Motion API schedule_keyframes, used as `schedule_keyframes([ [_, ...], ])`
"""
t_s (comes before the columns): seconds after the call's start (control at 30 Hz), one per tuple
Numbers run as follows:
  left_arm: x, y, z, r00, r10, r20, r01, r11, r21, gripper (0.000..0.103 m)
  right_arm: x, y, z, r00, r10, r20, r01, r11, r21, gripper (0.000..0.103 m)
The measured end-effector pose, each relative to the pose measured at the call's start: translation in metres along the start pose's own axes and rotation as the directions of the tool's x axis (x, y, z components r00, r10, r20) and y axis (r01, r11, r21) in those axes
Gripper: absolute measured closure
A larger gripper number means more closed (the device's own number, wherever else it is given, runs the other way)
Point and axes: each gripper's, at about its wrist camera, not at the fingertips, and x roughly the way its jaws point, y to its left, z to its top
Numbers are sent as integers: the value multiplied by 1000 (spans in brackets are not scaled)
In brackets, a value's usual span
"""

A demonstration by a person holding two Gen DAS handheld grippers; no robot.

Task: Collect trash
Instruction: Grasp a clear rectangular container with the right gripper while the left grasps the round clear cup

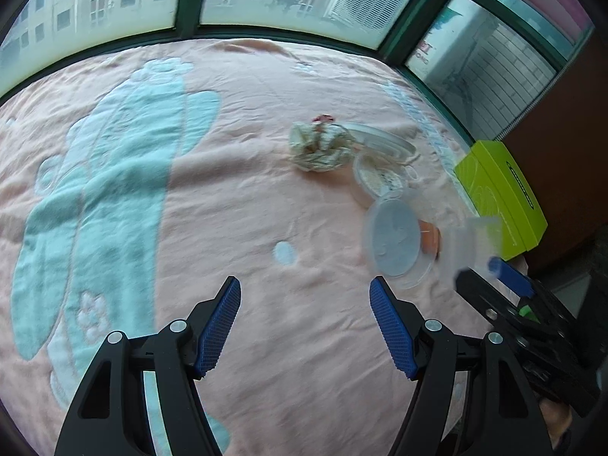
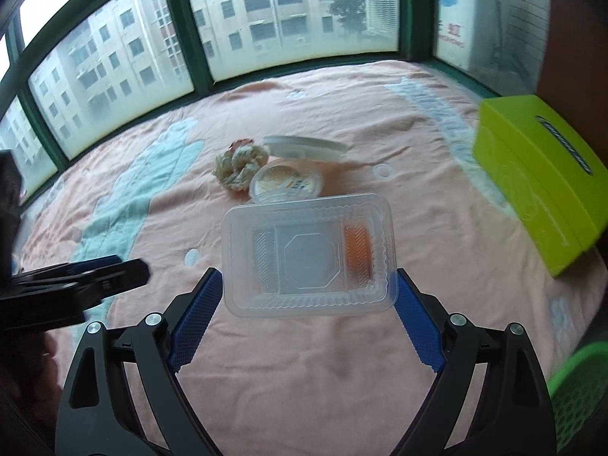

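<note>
Clear tray point(image 2: 308, 254) pinched at its short ends by right gripper point(image 2: 306, 317), lifted over the bed point(image 2: 285, 380) | left gripper point(image 1: 305, 325) spread, empty | step: tray in transit | next: carry to green basket point(image 2: 577, 391), release | tissue point(image 2: 240, 167), cup point(image 2: 285, 183) remain.

Motion-blurred clear tray point(image 1: 461, 243); green basket point(image 2: 577, 391) cut off at the frame edge.
</note>
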Motion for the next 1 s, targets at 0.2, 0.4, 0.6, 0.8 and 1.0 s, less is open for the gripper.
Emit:
schedule_keyframes([
  [0.2, 24, -25, 13, 1000, -29, -10, 29, 998, 54, 39, -35, -19, -18, 999, -12, 30, 10, 997, 72, 15],
  [0.4, 56, -40, 27, 998, -45, -47, 48, 996, 78, 54, -60, -33, -34, 998, -30, 50, 24, 993, 115, 15],
  [0.6, 78, -47, 37, 993, -77, -85, 83, 994, 70, 74, -79, -48, -49, 996, -64, 55, 54, 986, 157, 15],
  [0.8, 82, -56, 36, 992, -90, -89, 97, 992, 82, 88, -95, -63, -67, 994, -100, 51, 88, 976, 200, 15],
  [1.0, 60, -56, 29, 994, -84, -66, 89, 993, 75, 93, -112, -73, -85, 989, -140, 49, 126, 966, 225, 15],
])
